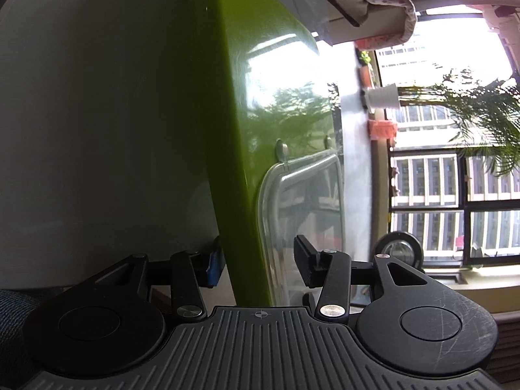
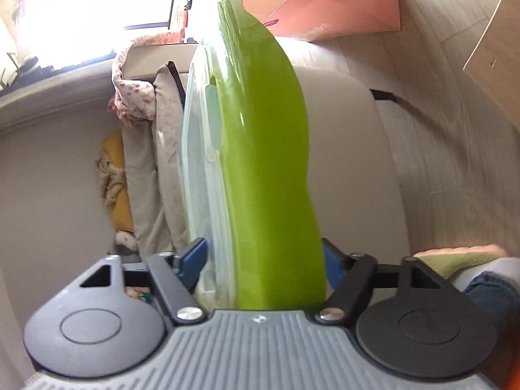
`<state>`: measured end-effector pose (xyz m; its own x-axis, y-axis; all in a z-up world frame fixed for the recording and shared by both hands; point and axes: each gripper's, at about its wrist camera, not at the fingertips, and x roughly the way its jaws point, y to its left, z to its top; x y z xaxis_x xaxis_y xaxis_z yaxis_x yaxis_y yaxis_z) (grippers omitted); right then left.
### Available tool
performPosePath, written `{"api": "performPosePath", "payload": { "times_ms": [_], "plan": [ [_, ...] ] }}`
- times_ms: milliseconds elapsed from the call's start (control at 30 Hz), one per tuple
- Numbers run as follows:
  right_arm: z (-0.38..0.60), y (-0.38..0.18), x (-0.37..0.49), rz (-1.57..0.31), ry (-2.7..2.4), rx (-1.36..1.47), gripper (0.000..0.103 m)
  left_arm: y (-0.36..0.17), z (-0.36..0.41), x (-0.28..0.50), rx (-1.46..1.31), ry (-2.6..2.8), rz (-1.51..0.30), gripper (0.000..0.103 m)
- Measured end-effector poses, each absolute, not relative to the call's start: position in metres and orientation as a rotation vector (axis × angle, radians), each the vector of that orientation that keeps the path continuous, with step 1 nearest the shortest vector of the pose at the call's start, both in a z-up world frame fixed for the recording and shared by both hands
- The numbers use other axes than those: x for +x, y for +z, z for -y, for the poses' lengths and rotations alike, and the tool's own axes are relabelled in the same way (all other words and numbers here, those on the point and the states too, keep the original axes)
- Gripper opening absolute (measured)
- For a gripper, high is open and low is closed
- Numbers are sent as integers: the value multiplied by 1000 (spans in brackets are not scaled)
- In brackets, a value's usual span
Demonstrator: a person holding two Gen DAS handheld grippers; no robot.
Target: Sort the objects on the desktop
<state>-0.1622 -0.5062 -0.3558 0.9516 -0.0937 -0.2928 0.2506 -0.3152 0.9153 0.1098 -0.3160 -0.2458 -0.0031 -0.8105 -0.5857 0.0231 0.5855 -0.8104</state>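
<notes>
Both claws grip one green tray [image 2: 269, 169] edge-on. The right claw [image 2: 265, 265] is closed on its rim, pads touching both faces. The left claw [image 1: 256, 265] straddles the tray [image 1: 247, 123]; whether it pinches is unclear. A pink paper bag [image 2: 325, 3] and bedding [image 2: 143, 104] lie beyond.

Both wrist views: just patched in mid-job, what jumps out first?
A glossy lime-green tray stands on edge and fills the middle of both views, with each gripper's jaws set on either side of it. The right gripper looks clamped on it together with a clear plastic sheet. In the left wrist view, the left gripper shows a gap on one side.
</notes>
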Motion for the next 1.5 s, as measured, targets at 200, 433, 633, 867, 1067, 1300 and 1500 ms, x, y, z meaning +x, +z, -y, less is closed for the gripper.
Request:
{"api": "performPosePath", "payload": {
  "times_ms": [200, 433, 633, 867, 1067, 1300, 1500],
  "plan": [
    [538, -348, -163, -87, -112, 1982, 22, -229, 300, 117, -783, -788, -1344, 89],
    [582, -335, -212, -234, 35, 2021, 19, -222, 303, 142, -815, -789, -1328, 95],
    [600, -332, -239, -273, 39, 1914, 20, -213, 321, 133, -656, -740, -1302, 51],
    [596, -305, -241, -189, 39, 1840, 20, -157, 321, 125, -633, -861, -1193, 16],
    [611, -229, -237, -169, 58, 1662, 26, -82, 311, 121, -624, -967, -1056, 29],
    [593, -121, -193, -169, 228, 1419, 26, -8, 217, 122, -742, -1000, -793, 28],
    [536, -51, -103, -259, 422, 1231, 27, 18, 100, 129, -778, -874, -617, 29]
  ]
}}
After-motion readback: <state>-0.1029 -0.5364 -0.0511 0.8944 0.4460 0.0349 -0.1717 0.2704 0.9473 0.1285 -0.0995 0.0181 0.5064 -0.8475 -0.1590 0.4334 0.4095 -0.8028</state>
